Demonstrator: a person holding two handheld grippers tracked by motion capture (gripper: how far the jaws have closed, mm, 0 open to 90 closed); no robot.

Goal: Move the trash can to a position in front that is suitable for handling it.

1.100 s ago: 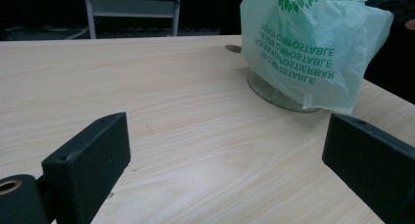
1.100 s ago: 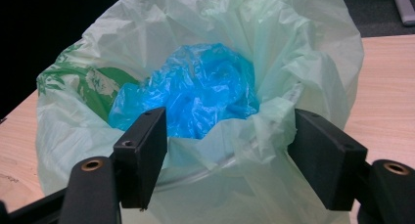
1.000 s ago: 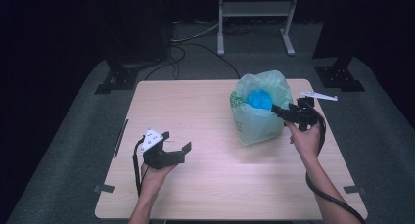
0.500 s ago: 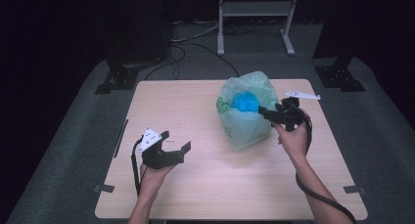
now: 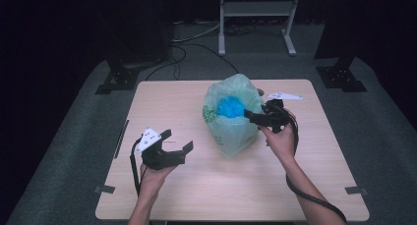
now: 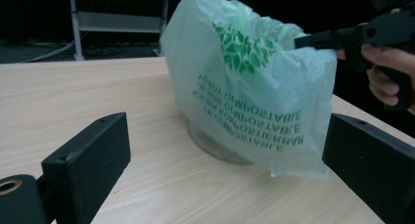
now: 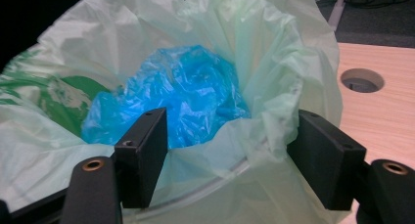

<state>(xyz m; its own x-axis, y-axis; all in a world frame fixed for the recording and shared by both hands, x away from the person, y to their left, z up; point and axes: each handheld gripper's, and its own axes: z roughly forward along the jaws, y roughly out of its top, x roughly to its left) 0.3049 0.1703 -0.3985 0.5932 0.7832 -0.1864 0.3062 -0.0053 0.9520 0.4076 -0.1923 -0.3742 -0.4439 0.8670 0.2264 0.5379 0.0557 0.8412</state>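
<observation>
Item 1: green compostable bag (image 5: 231,118), standing just right of centre on the tabletop (image 5: 196,195), mouth up. It drapes over a clear round container, seemingly as a liner; the container's base (image 6: 215,148) shows under the film in the left gripper view. The printed lettering reads upside down from that side.

Item 2: crumpled blue plastic (image 7: 181,94), inside the bag, visible through the open mouth.

Item 3: right tool (image 5: 253,117), at the bag's 3 o'clock, reaching over the rim. Its jaws stand apart, one inside the mouth and one outside, straddling the bunched green film (image 7: 274,116); judged to be placed for pinching the rim, not yet clamped.

Item 4: left tool (image 5: 178,142), at the bag's 8 o'clock, well apart from it, jaws wide apart and holding nothing, aimed toward the bag; judged to be waiting.

Item 5: white flat piece (image 5: 284,95), at the bag's 2 o'clock on the tabletop; its identity is unclear.

Item 6: round hole in the tabletop (image 7: 362,79), beyond the bag.

Hidden: the container's wall and rim, mostly masked by film; anything beneath the blue plastic.
</observation>
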